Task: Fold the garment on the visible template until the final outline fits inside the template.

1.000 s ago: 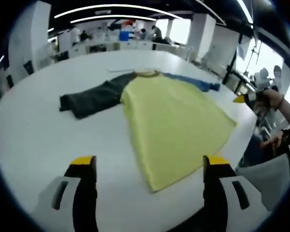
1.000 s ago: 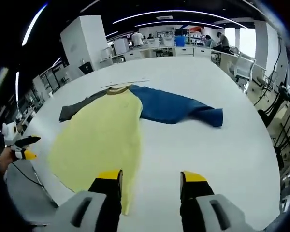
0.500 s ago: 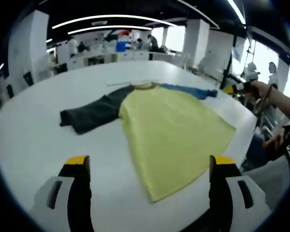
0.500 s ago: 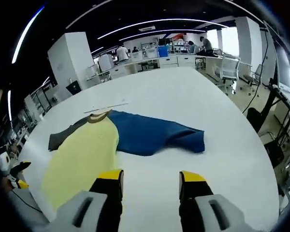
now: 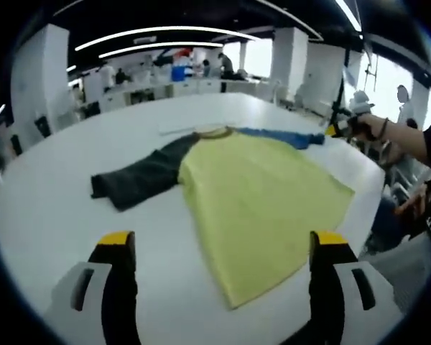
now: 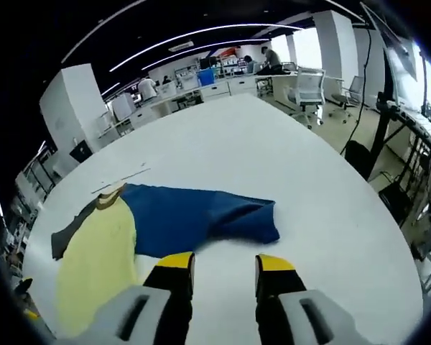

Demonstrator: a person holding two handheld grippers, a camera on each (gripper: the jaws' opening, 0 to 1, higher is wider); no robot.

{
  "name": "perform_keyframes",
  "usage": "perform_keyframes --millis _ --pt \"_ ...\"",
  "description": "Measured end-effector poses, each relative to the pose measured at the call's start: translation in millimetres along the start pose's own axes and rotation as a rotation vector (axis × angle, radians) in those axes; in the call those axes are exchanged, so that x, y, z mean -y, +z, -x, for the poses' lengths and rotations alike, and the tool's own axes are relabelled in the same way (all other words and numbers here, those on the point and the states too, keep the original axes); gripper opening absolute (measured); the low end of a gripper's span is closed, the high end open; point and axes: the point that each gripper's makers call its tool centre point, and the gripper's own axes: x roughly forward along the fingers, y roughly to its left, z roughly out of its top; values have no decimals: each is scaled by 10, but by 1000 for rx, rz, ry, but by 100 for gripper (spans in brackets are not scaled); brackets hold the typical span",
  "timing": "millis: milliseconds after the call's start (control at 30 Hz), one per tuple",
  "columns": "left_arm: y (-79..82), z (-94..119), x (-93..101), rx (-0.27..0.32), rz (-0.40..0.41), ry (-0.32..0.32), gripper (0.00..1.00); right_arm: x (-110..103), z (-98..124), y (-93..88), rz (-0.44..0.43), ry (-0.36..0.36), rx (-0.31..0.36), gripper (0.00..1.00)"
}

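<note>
Right gripper view: the right gripper (image 6: 221,266), jaws narrowly parted and empty, is held just above the blue sleeve (image 6: 201,215) of the shirt (image 5: 262,198), spread flat on the white table (image 5: 50,208). The left gripper (image 5: 219,248) is spread wide, empty. The cuff should be pinched cleanly and folded inward. The shirt's long axis runs collar-far, hem-near; the sleeves lie crosswise.

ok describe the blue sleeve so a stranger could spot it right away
On the big white table lies one shirt with a yellow body. The blue sleeve spreads from its collar, just ahead of the right gripper; the opposite sleeve is dark grey.
</note>
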Motion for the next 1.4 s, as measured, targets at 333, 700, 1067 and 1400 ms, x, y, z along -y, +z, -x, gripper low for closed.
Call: perform_keyframes --millis 333,700,1067,1400 --pt "-6 -54 3 11 19 -18 93 156 -256 53 -168 -93 -4 32" --pt "-96 -78 -18 -20 3 -19 88 295 -402 67 -278 -191 0 25" --pt "-41 -132 -15 -20 -20 -28 83 348 -485 70 -307 -220 8 0" --pt "-44 -127 -12 -24 -22 -25 80 582 -356 125 -199 -257 -6 0"
